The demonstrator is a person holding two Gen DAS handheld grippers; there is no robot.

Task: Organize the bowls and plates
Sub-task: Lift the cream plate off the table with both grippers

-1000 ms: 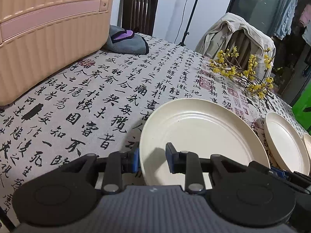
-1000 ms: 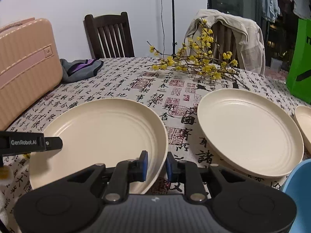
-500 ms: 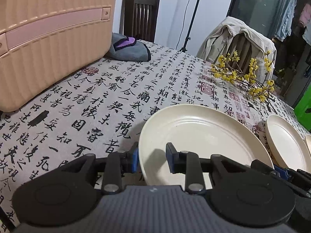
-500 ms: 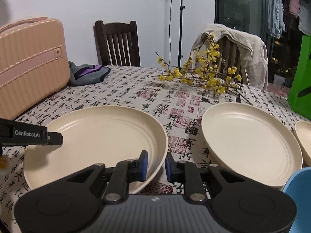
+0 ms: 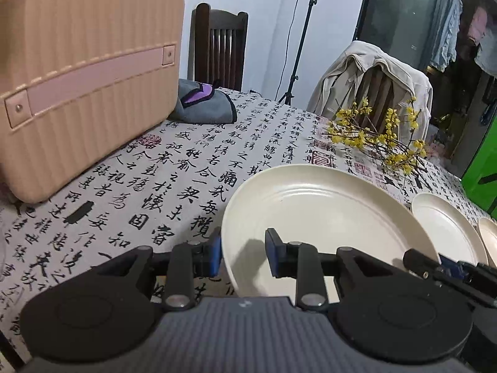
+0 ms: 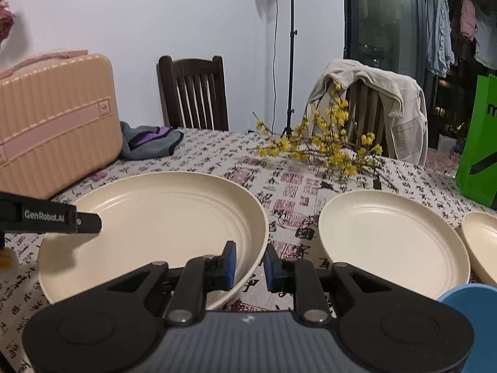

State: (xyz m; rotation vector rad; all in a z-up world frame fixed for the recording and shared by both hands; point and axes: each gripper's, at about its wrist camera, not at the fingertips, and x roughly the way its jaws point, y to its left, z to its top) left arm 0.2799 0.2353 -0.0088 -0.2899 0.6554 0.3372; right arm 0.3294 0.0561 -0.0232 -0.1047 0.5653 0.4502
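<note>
A large cream plate (image 5: 320,214) (image 6: 155,227) is held above the tablecloth by both grippers. My left gripper (image 5: 243,254) is shut on its left rim, one pad outside and one inside. My right gripper (image 6: 250,267) is shut on its right rim. A second cream plate (image 6: 388,239) (image 5: 444,227) lies on the table to the right. A cream bowl (image 6: 481,242) sits at the far right edge, and a blue bowl (image 6: 469,298) shows at the bottom right.
A pink suitcase (image 5: 80,77) stands on the table at the left. A grey and purple cloth (image 5: 205,105) lies behind it. Yellow flower branches (image 6: 329,152) lie at the back. A green bag (image 6: 478,143) stands at the right. Two chairs are behind the table.
Both grippers have risen with the large plate held between them; the views tilt up and show more of the room. The second plate has not moved.
</note>
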